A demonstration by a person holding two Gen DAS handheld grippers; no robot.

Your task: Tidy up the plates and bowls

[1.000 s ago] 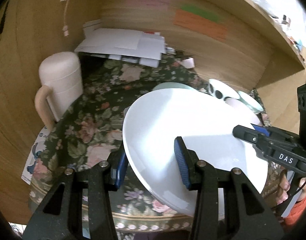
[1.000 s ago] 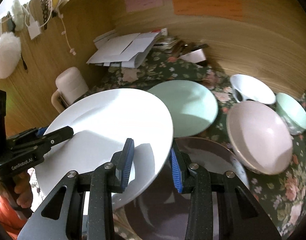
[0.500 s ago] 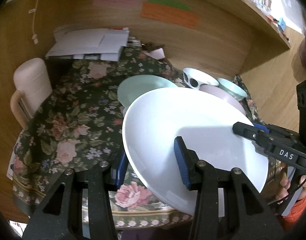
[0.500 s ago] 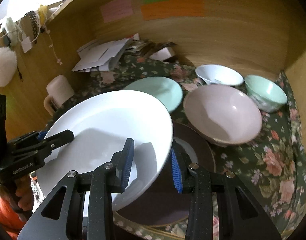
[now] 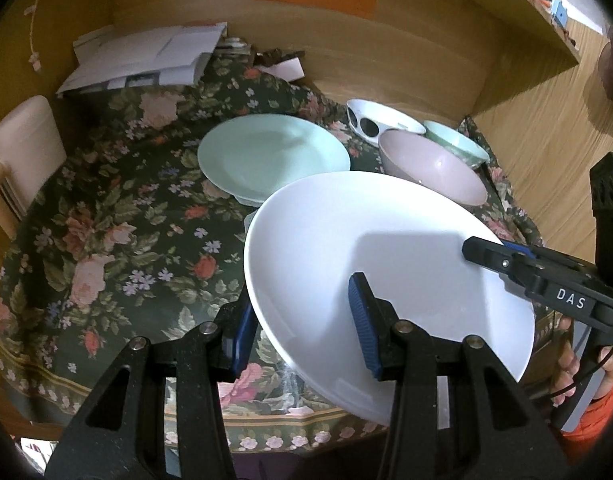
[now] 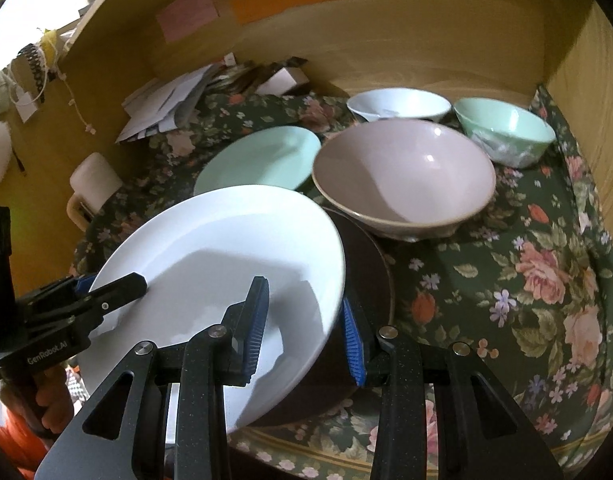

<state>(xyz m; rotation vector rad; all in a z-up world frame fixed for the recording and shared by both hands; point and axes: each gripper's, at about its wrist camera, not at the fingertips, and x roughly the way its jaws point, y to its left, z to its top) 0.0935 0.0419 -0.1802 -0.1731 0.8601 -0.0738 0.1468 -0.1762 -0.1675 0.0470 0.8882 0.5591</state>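
Both grippers hold one large white plate [image 5: 386,256], also seen in the right wrist view [image 6: 226,264]. My left gripper [image 5: 302,320] is shut on its left rim. My right gripper [image 6: 304,320] is shut on its right rim. The plate hangs tilted above a dark brown plate [image 6: 370,280] on the floral cloth. Behind it are a mint green plate [image 5: 274,156], a pink bowl [image 6: 402,172], a white bowl [image 6: 398,106] and a mint green bowl [image 6: 502,128].
A cream mug [image 5: 22,152] stands at the left. A pile of papers [image 5: 146,60] lies at the back left. Wooden walls [image 6: 426,40] close in the back and right. The floral cloth [image 6: 526,272] shows bare at the right front.
The white plate, held by both grippers, has moved right and toward the table's front edge. The bowls and green plate now show more fully behind it.
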